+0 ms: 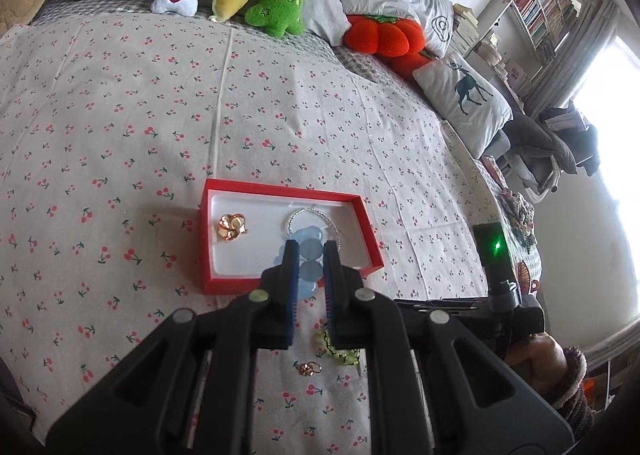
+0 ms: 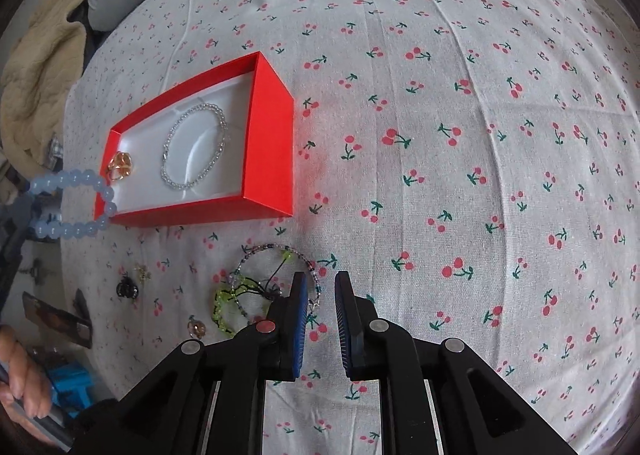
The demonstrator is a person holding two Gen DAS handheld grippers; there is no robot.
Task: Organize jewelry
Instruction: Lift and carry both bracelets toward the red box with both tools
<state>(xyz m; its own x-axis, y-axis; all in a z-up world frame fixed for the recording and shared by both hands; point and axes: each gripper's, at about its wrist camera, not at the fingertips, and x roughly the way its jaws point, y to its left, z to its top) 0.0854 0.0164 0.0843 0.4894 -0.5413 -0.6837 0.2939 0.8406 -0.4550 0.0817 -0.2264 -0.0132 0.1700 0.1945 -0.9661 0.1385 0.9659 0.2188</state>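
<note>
Blue bead bracelet (image 1: pixel 309 261): in the left wrist view, a loop of smooth round pale-blue beads, pinched between the pads of the left gripper (image 1: pixel 310 255) and hanging over the near edge of the red box (image 1: pixel 280 191). Likely light, limp on its cord and slippery on the beads; judged best held across the strand, as here. The box, white inside, holds a gold clip (image 1: pixel 231 226) at its left end and a silver bead bracelet (image 1: pixel 314 217) at its right. On the bed (image 1: pixel 120 115), just under the gripper: a small gold ring (image 1: pixel 309 368) and a yellow-green bead piece (image 1: pixel 340 353). Plush toys and pillows lie far off, out of the way.

Right wrist view: the right gripper (image 2: pixel 322 287) stands a little open and empty, pointing down at the sheet beside a tangle of thin bead bracelets (image 2: pixel 276 279). These look fine and prone to snagging; taking one strand clear of the knot seems wise. A black clip (image 2: pixel 127 289) lies near. The blue bead bracelet reaches the box's near corner.
</note>
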